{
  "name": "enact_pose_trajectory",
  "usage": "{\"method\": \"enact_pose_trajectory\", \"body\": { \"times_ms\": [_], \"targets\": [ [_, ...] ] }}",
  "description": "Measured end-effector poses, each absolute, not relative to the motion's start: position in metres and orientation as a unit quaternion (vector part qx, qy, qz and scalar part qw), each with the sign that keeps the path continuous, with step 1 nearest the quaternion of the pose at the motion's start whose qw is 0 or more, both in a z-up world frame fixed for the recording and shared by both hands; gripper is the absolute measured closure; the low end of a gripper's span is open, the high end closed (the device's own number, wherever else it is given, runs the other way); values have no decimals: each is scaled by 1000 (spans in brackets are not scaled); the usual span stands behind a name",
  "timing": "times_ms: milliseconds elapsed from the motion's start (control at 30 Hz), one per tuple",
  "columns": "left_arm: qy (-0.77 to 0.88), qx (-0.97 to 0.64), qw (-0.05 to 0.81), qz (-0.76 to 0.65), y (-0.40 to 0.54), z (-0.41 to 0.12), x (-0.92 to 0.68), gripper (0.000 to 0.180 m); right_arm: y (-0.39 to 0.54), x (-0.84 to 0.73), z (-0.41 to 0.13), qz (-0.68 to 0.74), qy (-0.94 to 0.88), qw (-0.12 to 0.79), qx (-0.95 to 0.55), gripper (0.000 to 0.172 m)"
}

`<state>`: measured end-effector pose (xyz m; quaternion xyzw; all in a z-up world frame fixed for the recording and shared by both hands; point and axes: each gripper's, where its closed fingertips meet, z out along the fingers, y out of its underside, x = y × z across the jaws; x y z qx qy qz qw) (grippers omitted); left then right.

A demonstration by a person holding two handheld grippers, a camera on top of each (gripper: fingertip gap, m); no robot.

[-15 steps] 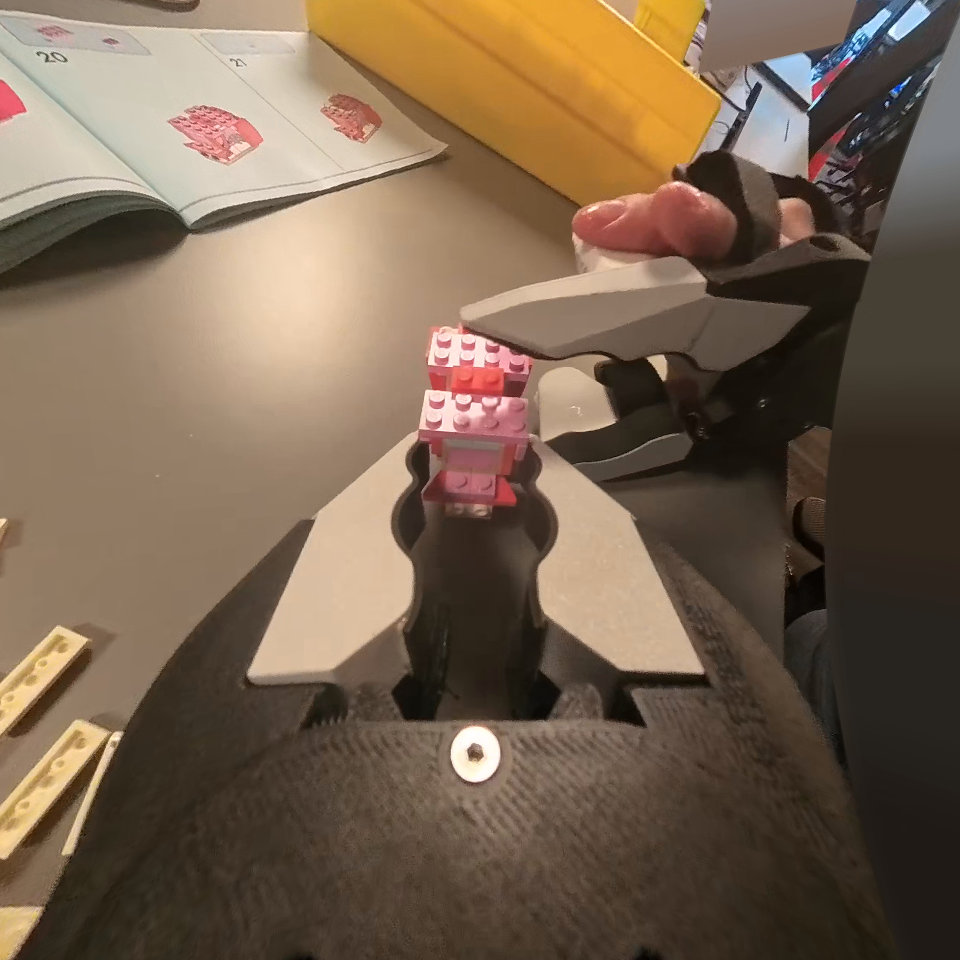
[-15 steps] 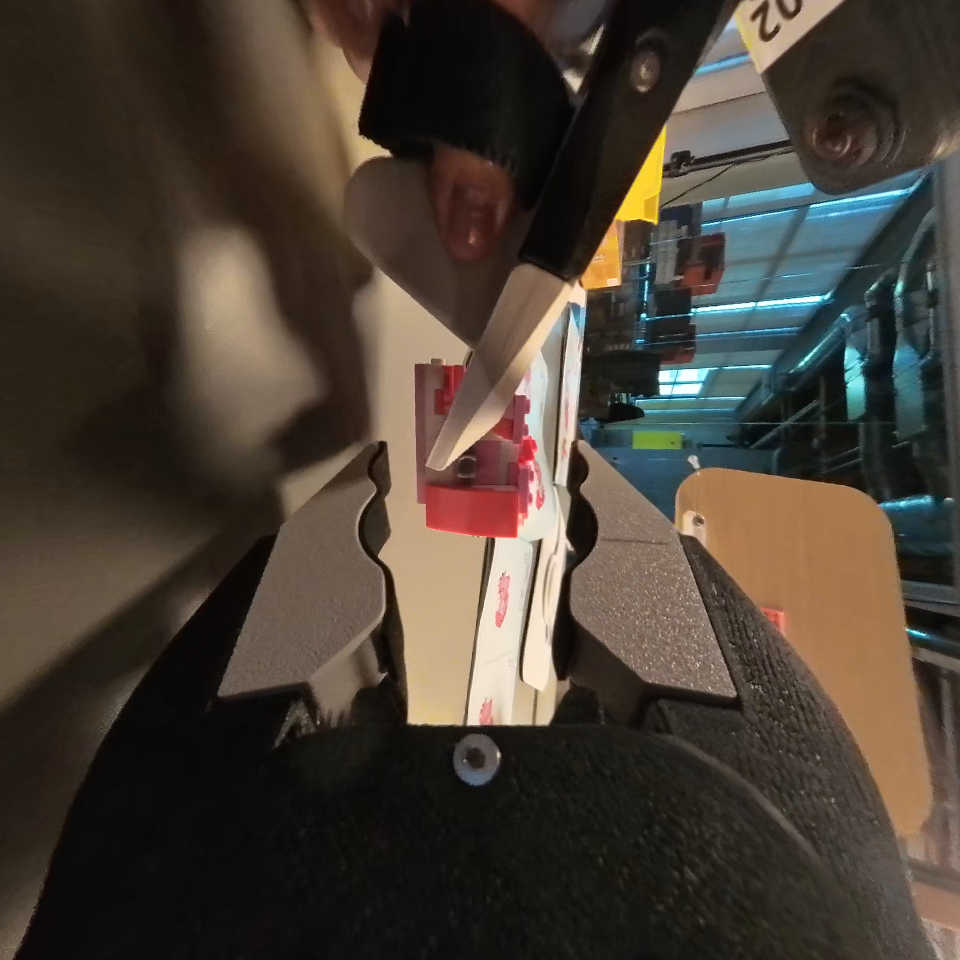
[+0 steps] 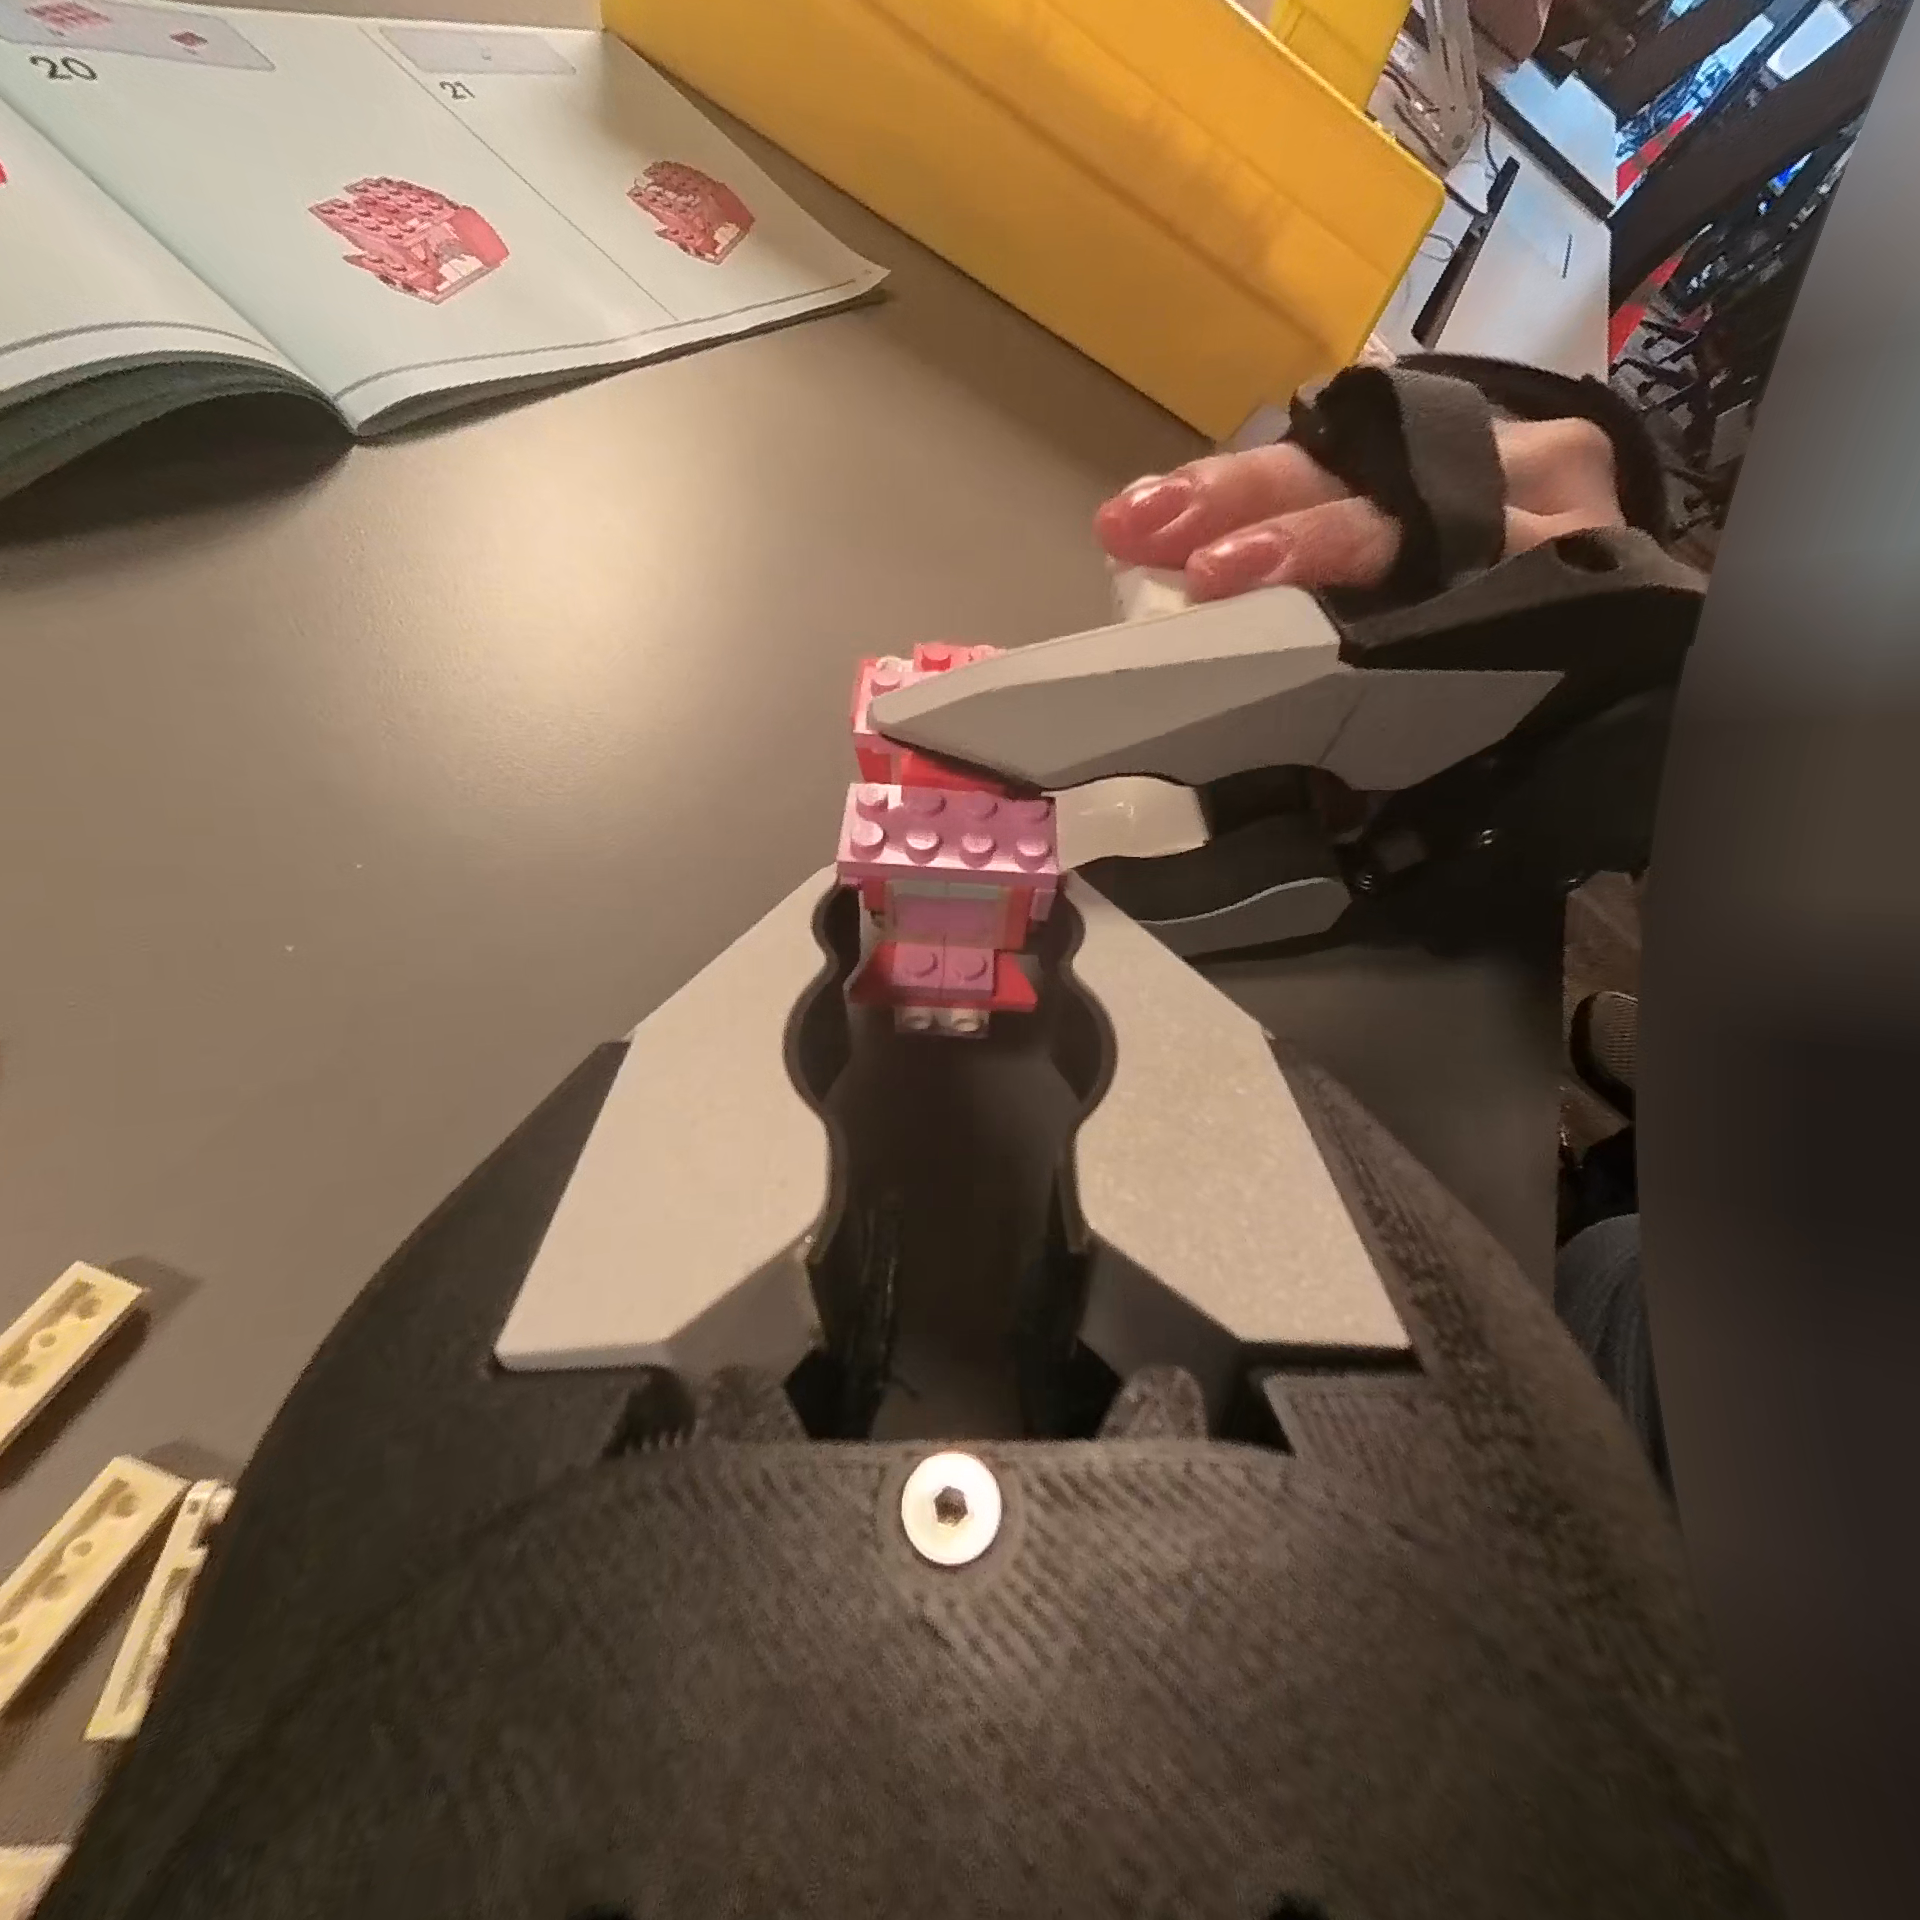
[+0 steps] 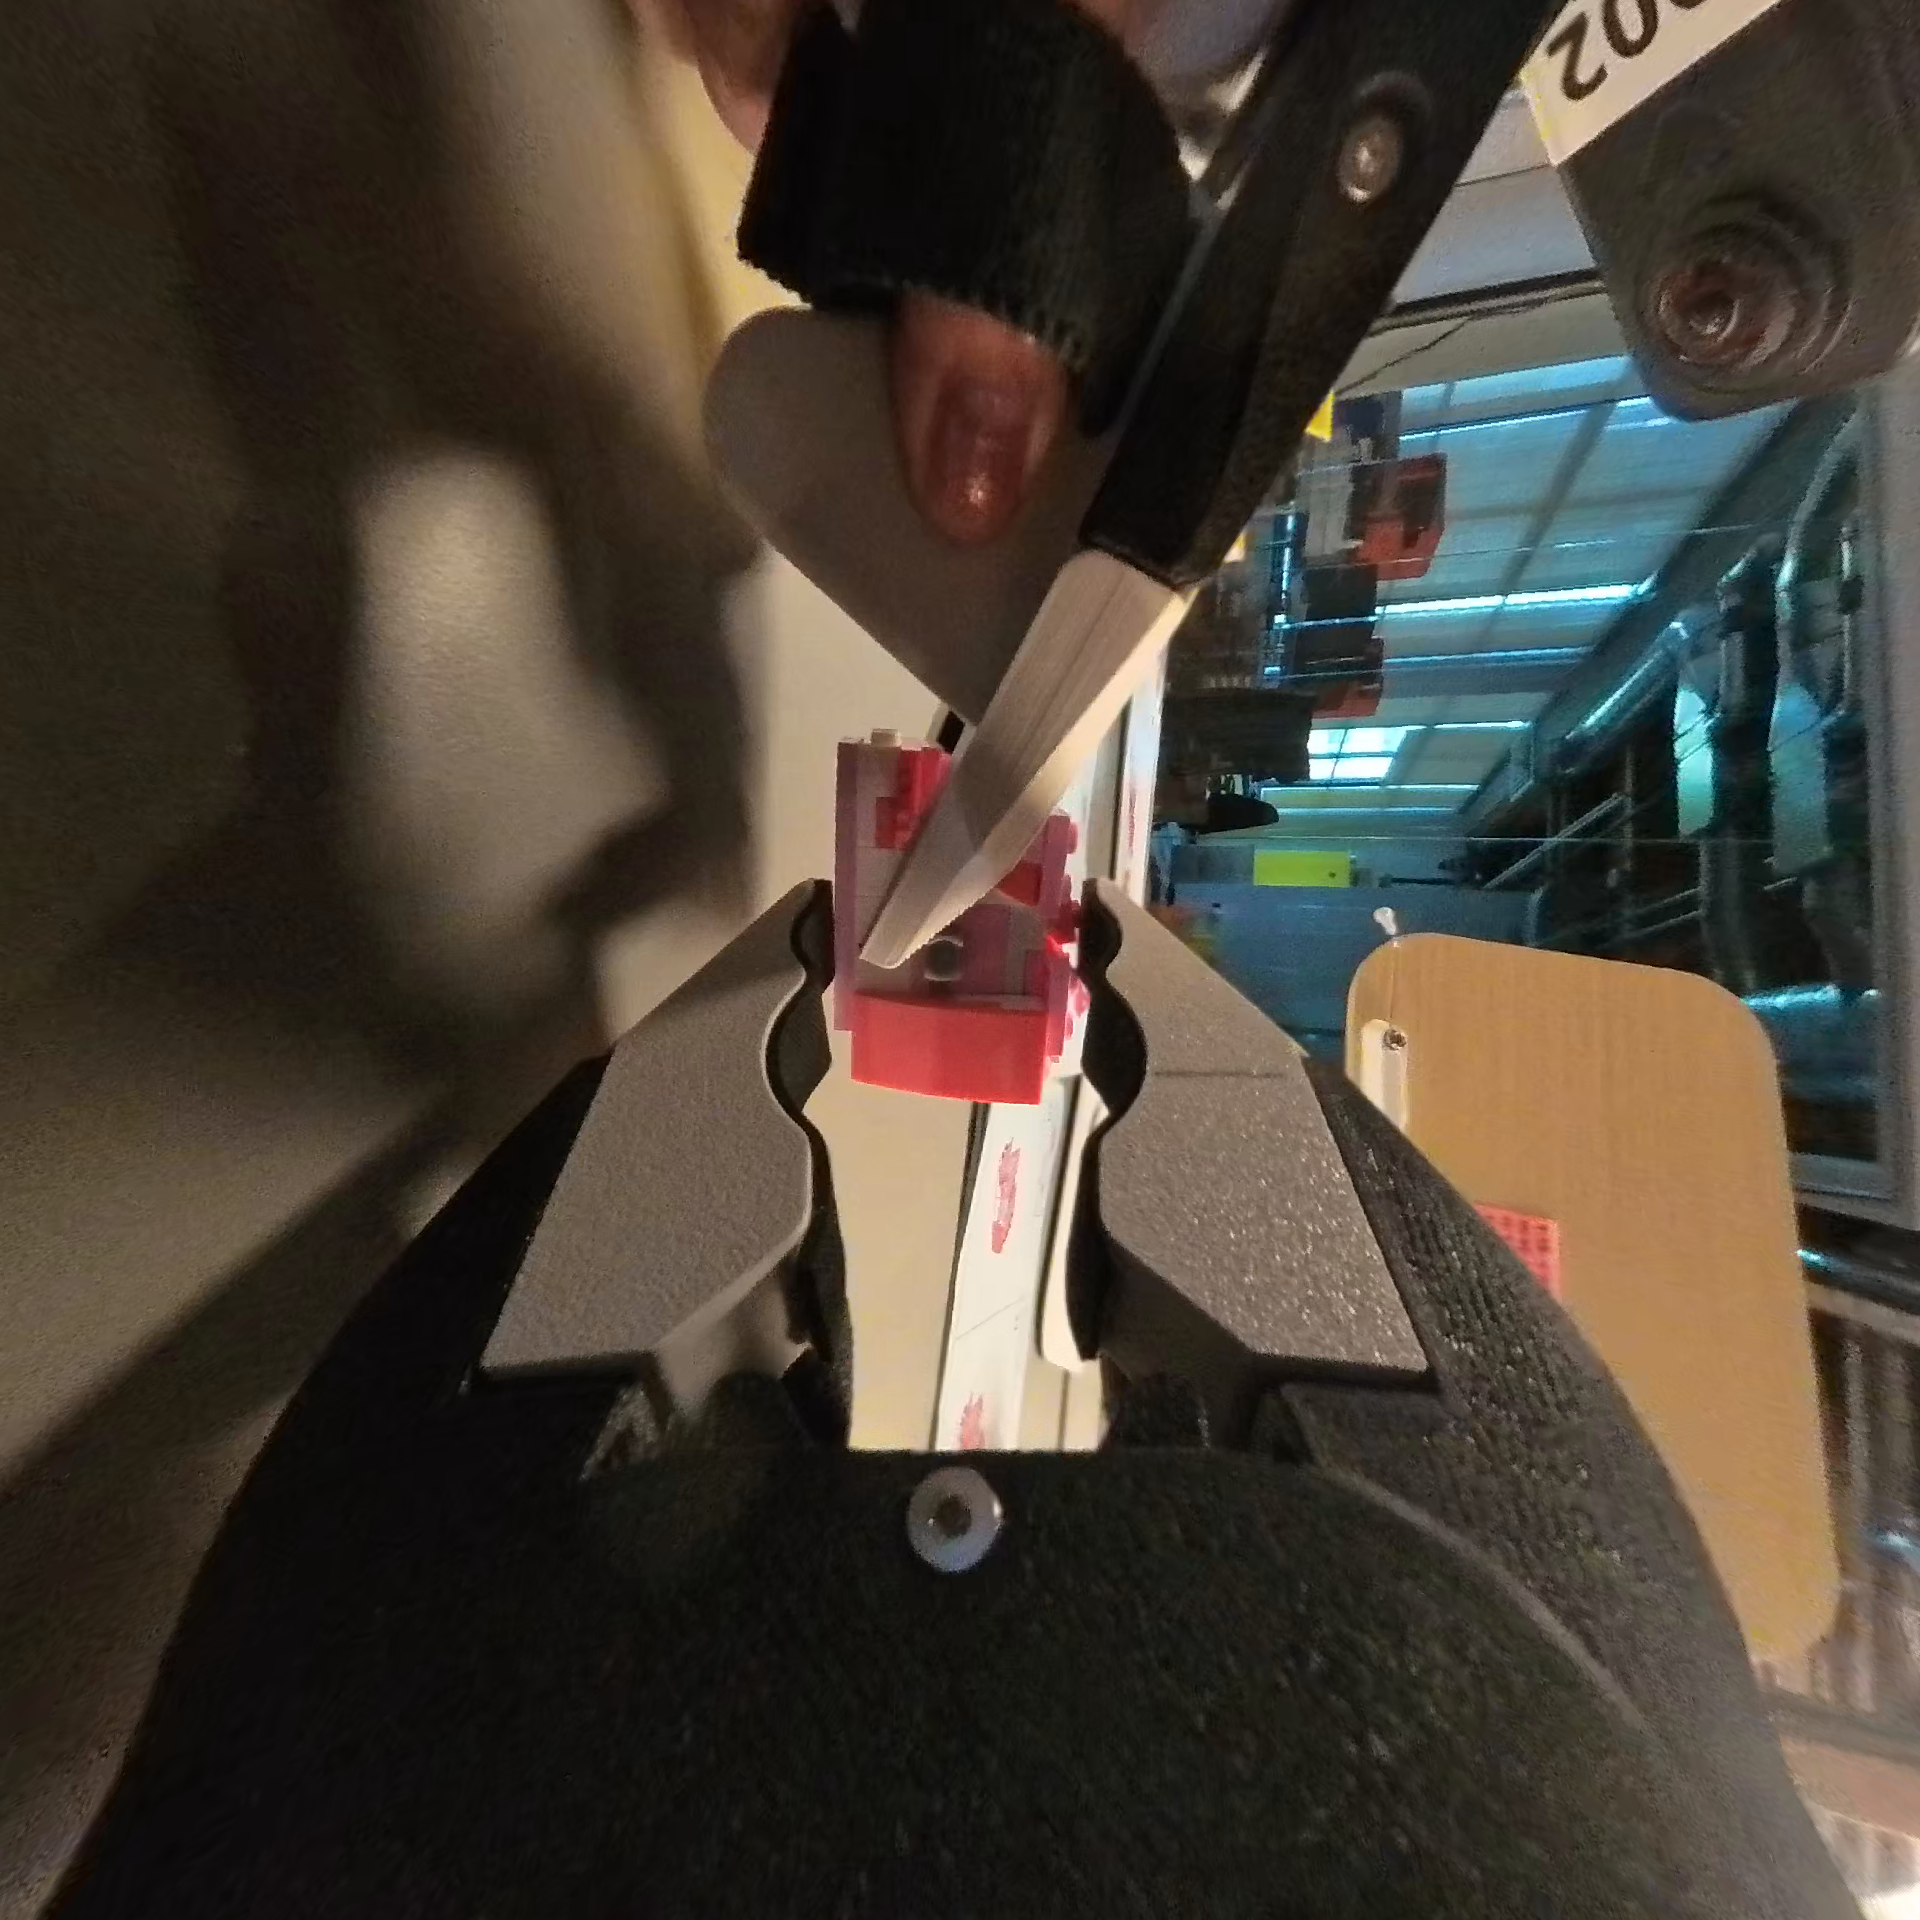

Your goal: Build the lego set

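A small pink and red brick model [image 3: 951, 842] is held above the grey table [image 3: 416, 727]. My left gripper [image 3: 951, 904] is shut on its lower part, with both pads against its sides. My right gripper [image 3: 987, 774] comes in from the right. Its upper finger [image 3: 1091, 696] lies on the far red part of the model and its lower finger sits on the other side. In the right wrist view the right gripper [image 4: 956, 914] presses both sides of the model [image 4: 945, 1039]. A finger [image 4: 997, 821] of the left gripper crosses in front of the model.
An open instruction booklet [image 3: 416, 239] lies at the back left, with a yellow bin [image 3: 1091, 208] behind it. Several cream flat plates [image 3: 62, 1340] lie at the left edge. A person's hand [image 3: 1247, 520] is on the right gripper. A wooden panel [image 4: 1558, 1195] stands at the right. Less than 4 cm separates the two grippers' tips.
My right gripper's jaws have closed from wide open onto the model and pushed farther over it. My left gripper keeps its hold on the model.
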<state>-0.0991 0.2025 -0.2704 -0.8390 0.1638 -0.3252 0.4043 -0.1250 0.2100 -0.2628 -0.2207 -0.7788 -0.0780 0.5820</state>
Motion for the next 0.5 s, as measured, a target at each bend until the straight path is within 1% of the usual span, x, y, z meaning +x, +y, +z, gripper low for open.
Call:
{"method": "enact_pose_trajectory", "body": {
  "times_ms": [333,500],
  "targets": [
    [158,-845,391,-329,202,-275,-97,145,210,-122,-268,-40,-789,562,-245,126],
    [132,-833,410,-346,207,-267,-96,145,209,-122,-265,17,-780,558,-284,126]
  ]
}}
